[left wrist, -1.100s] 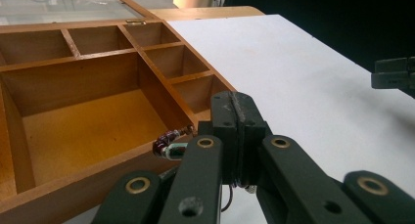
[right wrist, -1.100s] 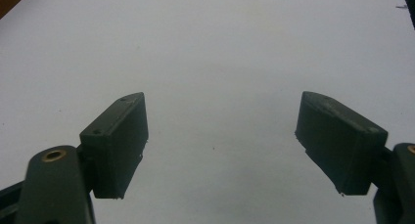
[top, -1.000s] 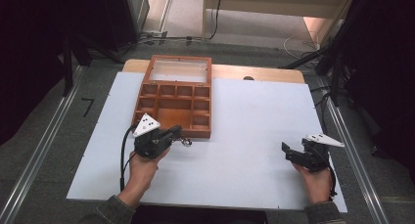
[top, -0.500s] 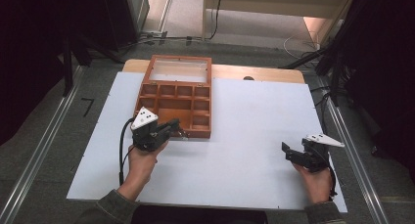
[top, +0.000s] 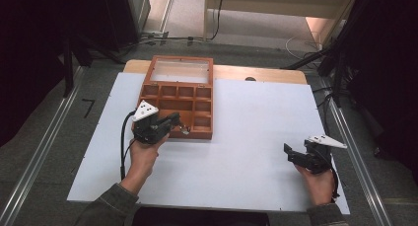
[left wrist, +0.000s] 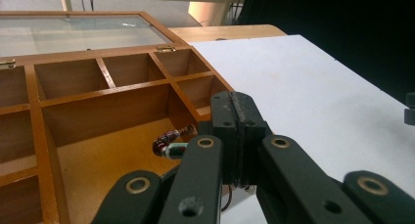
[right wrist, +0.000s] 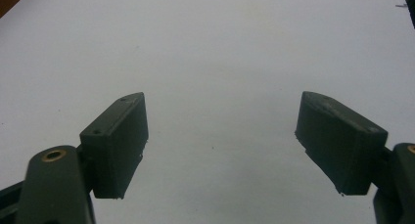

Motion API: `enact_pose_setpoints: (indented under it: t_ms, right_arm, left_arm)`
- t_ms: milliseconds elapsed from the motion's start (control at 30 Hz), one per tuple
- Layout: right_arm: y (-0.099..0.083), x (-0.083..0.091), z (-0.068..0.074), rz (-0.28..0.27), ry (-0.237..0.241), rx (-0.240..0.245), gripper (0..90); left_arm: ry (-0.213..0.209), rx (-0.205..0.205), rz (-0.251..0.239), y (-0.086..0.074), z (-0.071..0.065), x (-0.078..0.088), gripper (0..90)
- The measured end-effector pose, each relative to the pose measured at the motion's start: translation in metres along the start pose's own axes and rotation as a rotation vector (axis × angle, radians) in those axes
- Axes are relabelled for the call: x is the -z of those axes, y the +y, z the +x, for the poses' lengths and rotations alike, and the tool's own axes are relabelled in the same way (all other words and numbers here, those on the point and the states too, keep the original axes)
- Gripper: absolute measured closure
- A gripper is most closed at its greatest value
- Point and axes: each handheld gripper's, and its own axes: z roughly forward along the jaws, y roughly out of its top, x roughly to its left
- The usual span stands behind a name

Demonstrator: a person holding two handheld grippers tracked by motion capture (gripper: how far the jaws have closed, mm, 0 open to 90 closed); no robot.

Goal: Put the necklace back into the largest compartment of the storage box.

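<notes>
Brown wood frames the divided box [top: 173, 103], which sits on the white counter [top: 256, 132] toward the person's left, its glass-paned lid [top: 180, 71] folded back flat behind it. The left claw [top: 173, 123] reaches over the box's near wall, jaws clenched tight together; in the left gripper view [left wrist: 236, 136] something thin, perhaps a wire, hangs just under the closed tips, though whether it is pinched I cannot tell. Just past those tips, low in the large near compartment, lies a small dark-red, glossy, cylinder-like item [left wrist: 172, 138] with a greenish end, too small to name surely. Its long axis runs roughly crosswise to the jaws, and it lies a little to their left in that view, close to the compartment's right wall.

The right claw [top: 294, 154] rests well apart by the counter's right edge, jaws spread wide over bare white surface [right wrist: 220, 136], gripping nothing. The left hand is plainly nearer the item, so any pick there would likely fall to it.
</notes>
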Motion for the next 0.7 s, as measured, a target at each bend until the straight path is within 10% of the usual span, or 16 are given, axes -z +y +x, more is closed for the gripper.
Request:
enact_pose_setpoints:
  t_ms: [700]
  right_arm:
    - [0.0,-0.001,0.0,0.002,-0.004,-0.001,17.8]
  left_arm:
    - [0.033,0.009,0.02,0.002,0.015,-0.018,89.6]
